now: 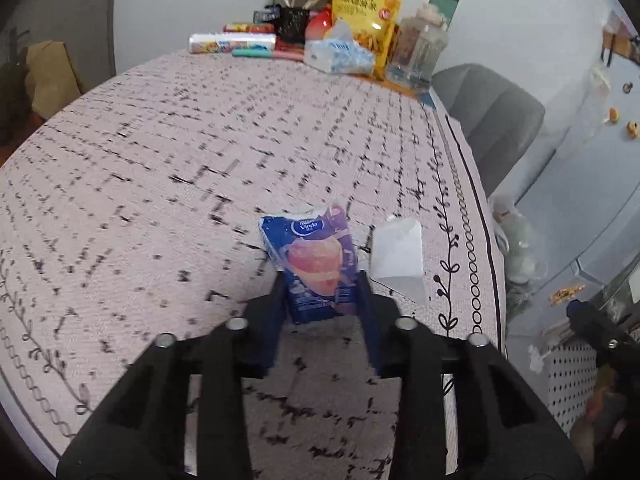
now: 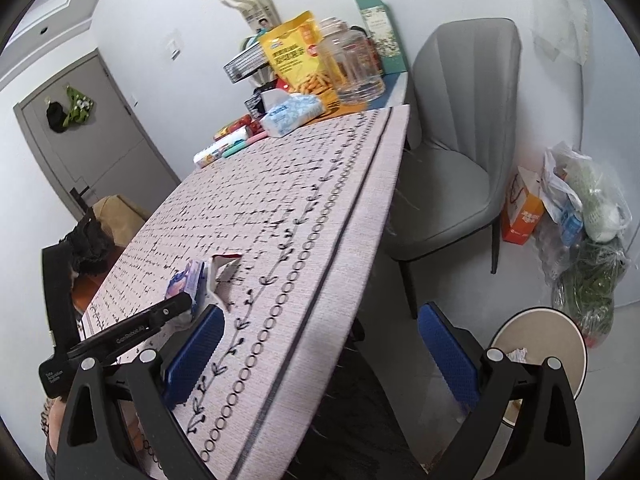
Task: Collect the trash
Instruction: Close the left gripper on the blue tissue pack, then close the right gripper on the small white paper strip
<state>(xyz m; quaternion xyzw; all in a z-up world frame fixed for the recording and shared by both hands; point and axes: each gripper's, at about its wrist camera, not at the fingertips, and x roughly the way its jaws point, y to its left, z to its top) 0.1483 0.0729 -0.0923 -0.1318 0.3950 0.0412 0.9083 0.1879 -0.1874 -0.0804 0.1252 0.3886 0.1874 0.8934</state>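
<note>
My left gripper [image 1: 322,286] is shut on a blue Vinda tissue packet [image 1: 316,262], holding it by its lower end over the patterned tablecloth [image 1: 180,168]. A white torn paper wrapper [image 1: 398,256] lies on the cloth just right of the packet. In the right wrist view the packet [image 2: 186,282] and the white wrapper [image 2: 220,276] show near the table's left end, with the left gripper [image 2: 176,306] closed on the packet. My right gripper [image 2: 320,356] is open and empty, at the table's near right edge, one finger over the cloth and the other over the floor.
Snack bag [image 1: 370,8], tissue pack [image 1: 340,54], glass jar [image 1: 420,52] and small items crowd the table's far end. A grey chair [image 2: 452,152] stands right of the table. A round bin [image 2: 548,356] with paper inside sits on the floor. Plastic bags [image 2: 588,216] lean at the wall.
</note>
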